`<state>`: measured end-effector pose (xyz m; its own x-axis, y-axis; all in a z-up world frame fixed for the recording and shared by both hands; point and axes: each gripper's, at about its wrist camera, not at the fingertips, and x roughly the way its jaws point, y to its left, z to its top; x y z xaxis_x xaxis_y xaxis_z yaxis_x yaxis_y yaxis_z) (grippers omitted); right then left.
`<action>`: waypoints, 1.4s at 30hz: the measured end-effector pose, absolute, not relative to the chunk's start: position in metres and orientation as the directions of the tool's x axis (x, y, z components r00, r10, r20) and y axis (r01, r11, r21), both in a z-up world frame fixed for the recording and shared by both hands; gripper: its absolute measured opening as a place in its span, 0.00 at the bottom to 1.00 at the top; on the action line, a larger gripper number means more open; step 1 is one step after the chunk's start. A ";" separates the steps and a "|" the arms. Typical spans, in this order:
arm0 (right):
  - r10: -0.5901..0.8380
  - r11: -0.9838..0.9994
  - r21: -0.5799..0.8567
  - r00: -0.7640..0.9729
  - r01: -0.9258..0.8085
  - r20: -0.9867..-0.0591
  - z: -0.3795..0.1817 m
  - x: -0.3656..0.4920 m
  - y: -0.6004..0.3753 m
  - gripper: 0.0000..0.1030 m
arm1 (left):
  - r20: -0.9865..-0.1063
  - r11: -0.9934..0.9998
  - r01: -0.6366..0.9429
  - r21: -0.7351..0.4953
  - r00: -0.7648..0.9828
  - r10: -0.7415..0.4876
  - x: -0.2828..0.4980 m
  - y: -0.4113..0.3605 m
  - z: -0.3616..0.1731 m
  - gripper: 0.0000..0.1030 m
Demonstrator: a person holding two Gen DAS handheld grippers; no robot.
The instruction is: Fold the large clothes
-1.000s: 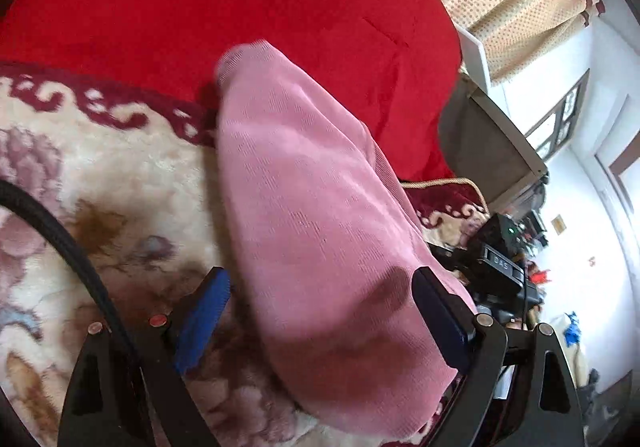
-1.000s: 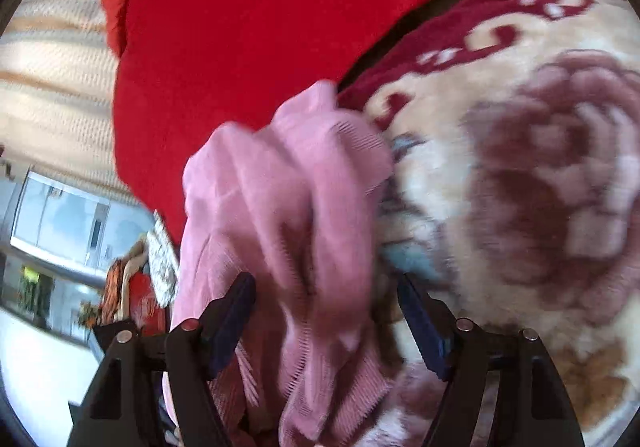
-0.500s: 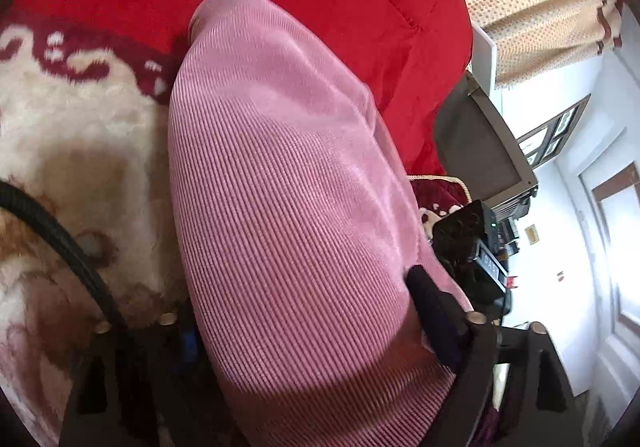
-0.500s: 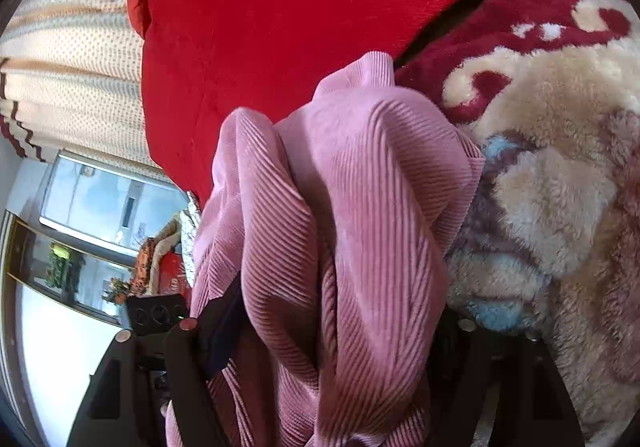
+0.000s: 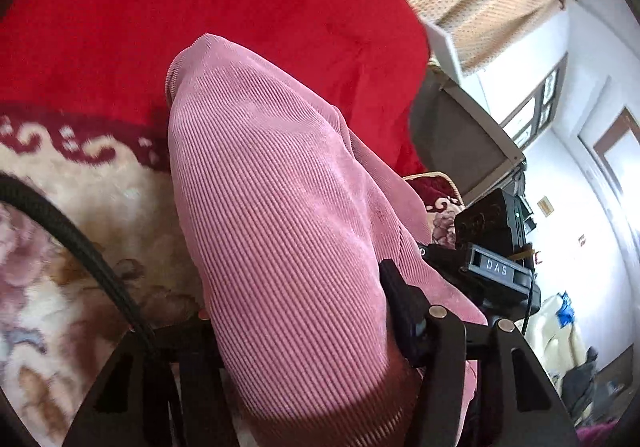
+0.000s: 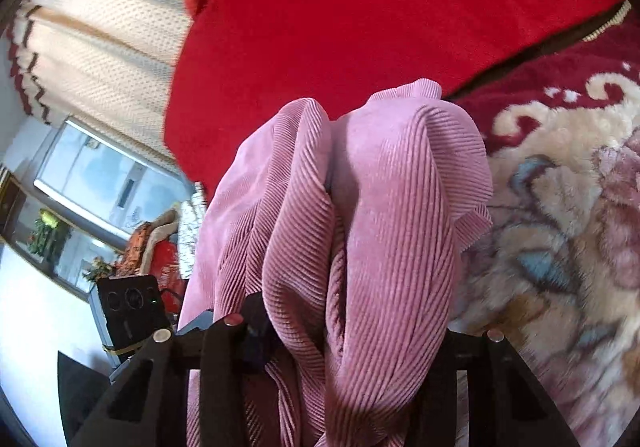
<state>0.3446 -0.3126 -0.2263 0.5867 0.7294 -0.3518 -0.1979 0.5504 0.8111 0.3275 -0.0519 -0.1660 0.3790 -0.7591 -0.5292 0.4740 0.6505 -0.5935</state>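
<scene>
A pink ribbed garment fills the middle of the left wrist view and drapes over my left gripper, which is shut on a thick fold of it; the left finger is hidden under the cloth. In the right wrist view the same pink garment is bunched in deep folds between the fingers of my right gripper, which is shut on it. Both ends are lifted off the floral blanket.
A red cover lies behind the garment, also seen in the right wrist view. The floral blanket spreads to the right. A black camera unit stands at the bed's edge. Curtains hang behind.
Both grippers closed on the pink garment and lifted it; the cloth now bulges over the fingers and hides the blue pads that showed one second ago.
</scene>
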 end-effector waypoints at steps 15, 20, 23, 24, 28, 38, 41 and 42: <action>0.724 0.593 0.799 0.501 -0.099 -0.475 -0.267 0.323 -0.241 0.58 | -0.761 0.790 0.339 -0.510 0.251 -0.599 0.323 -0.011 -0.222 0.75; 0.577 0.723 0.688 0.612 -0.073 -0.542 -0.220 0.301 -0.265 0.60 | -0.775 0.806 0.378 -0.455 0.278 -0.568 0.319 -0.017 -0.219 0.76; 0.463 0.794 0.605 0.707 -0.062 -0.534 -0.185 0.292 -0.286 0.60 | -0.777 0.807 0.378 -0.454 0.275 -0.567 0.321 -0.019 -0.218 0.77; 0.462 0.794 0.602 0.732 -0.089 -0.500 -0.171 0.291 -0.285 0.60 | -0.777 0.807 0.380 -0.453 0.276 -0.566 0.322 -0.022 -0.217 0.77; 0.535 0.803 0.561 0.657 -0.201 -0.531 -0.149 0.324 -0.241 0.59 | -0.778 0.809 0.387 -0.442 0.285 -0.560 0.320 -0.021 -0.218 0.77; 0.490 0.858 0.498 0.489 -0.125 -0.722 -0.197 0.397 -0.200 0.39 | -0.780 0.813 0.381 -0.440 0.287 -0.556 0.312 -0.008 -0.213 0.76; 0.466 0.873 0.470 0.509 -0.132 -0.724 -0.177 0.374 -0.200 0.40 | -0.777 0.819 0.381 -0.429 0.308 -0.549 0.305 -0.001 -0.210 0.76; 0.470 0.870 0.471 0.528 -0.143 -0.708 -0.168 0.358 -0.203 0.42 | -0.776 0.822 0.380 -0.424 0.316 -0.546 0.303 0.001 -0.210 0.76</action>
